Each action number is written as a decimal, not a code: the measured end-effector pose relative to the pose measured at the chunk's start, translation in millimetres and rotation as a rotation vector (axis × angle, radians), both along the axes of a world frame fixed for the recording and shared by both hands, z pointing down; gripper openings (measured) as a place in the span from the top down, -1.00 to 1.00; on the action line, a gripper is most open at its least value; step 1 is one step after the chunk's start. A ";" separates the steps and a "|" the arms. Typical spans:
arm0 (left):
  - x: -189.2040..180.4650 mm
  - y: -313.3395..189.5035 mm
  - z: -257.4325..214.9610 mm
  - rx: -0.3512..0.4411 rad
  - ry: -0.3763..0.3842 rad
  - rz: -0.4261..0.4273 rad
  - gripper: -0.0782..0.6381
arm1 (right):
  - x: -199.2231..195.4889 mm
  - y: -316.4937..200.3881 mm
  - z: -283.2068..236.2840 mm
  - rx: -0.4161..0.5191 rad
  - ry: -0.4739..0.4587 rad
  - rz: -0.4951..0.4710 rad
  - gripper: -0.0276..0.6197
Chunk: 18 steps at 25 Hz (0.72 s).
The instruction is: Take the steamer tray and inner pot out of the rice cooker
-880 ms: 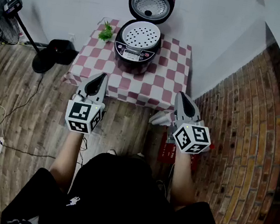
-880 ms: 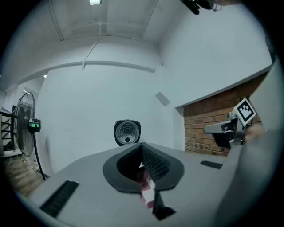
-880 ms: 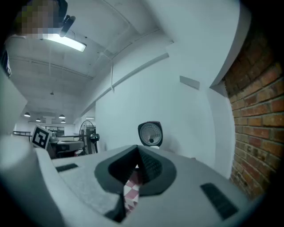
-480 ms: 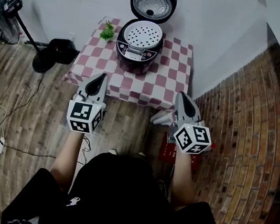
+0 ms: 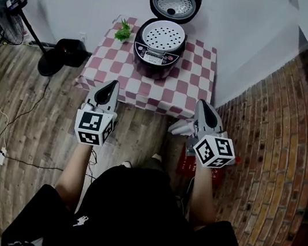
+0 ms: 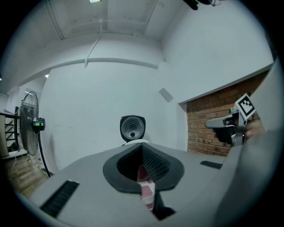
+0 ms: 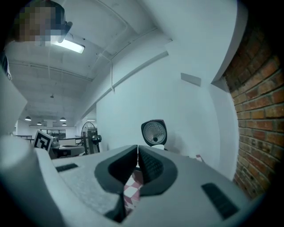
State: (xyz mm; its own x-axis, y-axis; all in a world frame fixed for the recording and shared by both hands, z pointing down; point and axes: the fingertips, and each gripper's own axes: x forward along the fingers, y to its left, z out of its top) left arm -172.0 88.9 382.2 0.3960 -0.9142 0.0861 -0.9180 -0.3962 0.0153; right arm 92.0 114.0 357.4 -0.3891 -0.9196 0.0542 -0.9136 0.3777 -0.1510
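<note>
A dark maroon rice cooker (image 5: 157,56) stands on the far part of a small table with its lid (image 5: 174,2) swung up. A white perforated steamer tray (image 5: 163,36) sits in its mouth; the inner pot beneath is hidden. My left gripper (image 5: 112,85) and right gripper (image 5: 200,104) hover side by side in front of the table's near edge, well short of the cooker, both shut and empty. The raised lid (image 6: 132,128) shows beyond the left jaws, and the lid (image 7: 154,132) shows beyond the right jaws too.
The table (image 5: 174,91) has a red-and-white checked cloth and a small green plant (image 5: 123,30) at its back left corner. A standing fan (image 5: 9,10) and its black base (image 5: 66,55) are at the left. A brick wall (image 5: 279,140) runs along the right.
The table and cooker have shifted slightly right and up in the head view. Both grippers hold much the same place, still shut.
</note>
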 end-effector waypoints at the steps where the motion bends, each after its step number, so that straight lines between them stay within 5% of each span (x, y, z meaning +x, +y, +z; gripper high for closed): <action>1: -0.8 -1.0 0.1 0.001 0.001 -0.001 0.78 | -0.6 -1.8 0.3 -0.002 0.001 -0.002 0.91; 18: 18.2 -55.9 14.5 -0.024 -0.035 -0.038 0.78 | 12.1 -73.1 22.9 -0.054 0.005 -0.056 0.91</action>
State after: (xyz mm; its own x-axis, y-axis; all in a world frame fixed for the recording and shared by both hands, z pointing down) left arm -153.8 33.0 396.7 0.3576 -0.9260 0.1212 -0.9325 -0.3611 -0.0079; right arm 104.1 40.9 380.3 -0.4394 -0.8921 0.1048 -0.8920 0.4197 -0.1678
